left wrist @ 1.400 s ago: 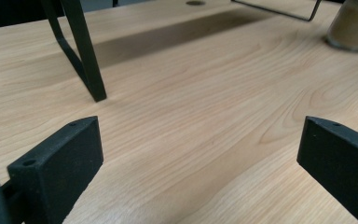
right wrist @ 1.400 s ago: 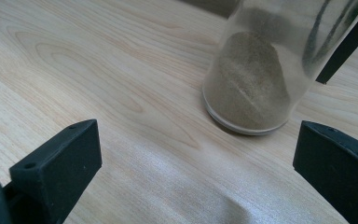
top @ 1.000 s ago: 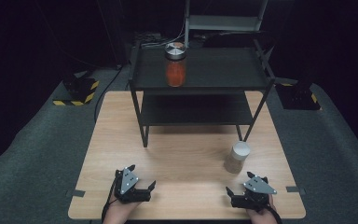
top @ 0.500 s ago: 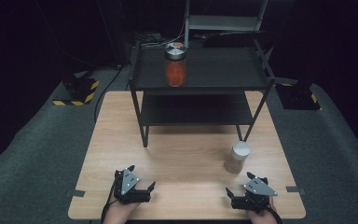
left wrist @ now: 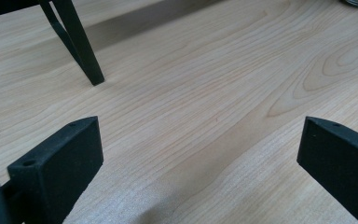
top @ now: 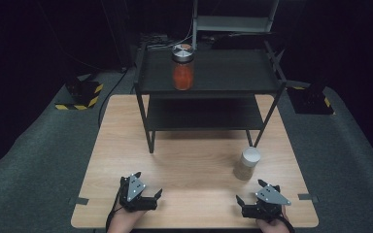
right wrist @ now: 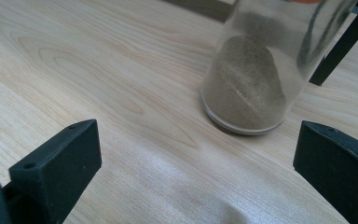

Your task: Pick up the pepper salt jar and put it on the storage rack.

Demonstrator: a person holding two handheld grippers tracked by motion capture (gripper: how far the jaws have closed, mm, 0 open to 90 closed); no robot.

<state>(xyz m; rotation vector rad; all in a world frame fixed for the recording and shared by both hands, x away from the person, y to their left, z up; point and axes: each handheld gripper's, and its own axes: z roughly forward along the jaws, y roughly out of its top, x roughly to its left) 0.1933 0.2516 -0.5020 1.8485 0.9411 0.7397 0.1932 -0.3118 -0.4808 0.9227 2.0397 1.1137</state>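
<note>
A wooden table (top: 189,160) carries a black two-tier shelf (top: 209,80) at its far half. On the shelf's top tier, toward the left, stands a jar (top: 183,68) with red contents and a metal lid, upright. A second jar (top: 247,163), clear with a white lid and filled part way with a tan powder, stands upright on the bare tabletop just in front of the shelf's right front leg, apart from it.

The left gripper (top: 145,196) rests low at the near left edge of the table, held by a hand (top: 124,221). Its jaws stand wide apart with nothing between them; in the left gripper view they frame bare wood, with a shelf leg (left wrist: 77,42) ahead at upper left.

The right gripper (top: 252,199) sits at the near right edge, its hand (top: 272,225) partly cut off by the frame. Its jaws are likewise spread wide and hold nothing. In the right gripper view the powder jar (right wrist: 261,70) stands ahead and to the right of centre, near but clear of both jaws.

Grey carpet (top: 39,160) surrounds the table.
</note>
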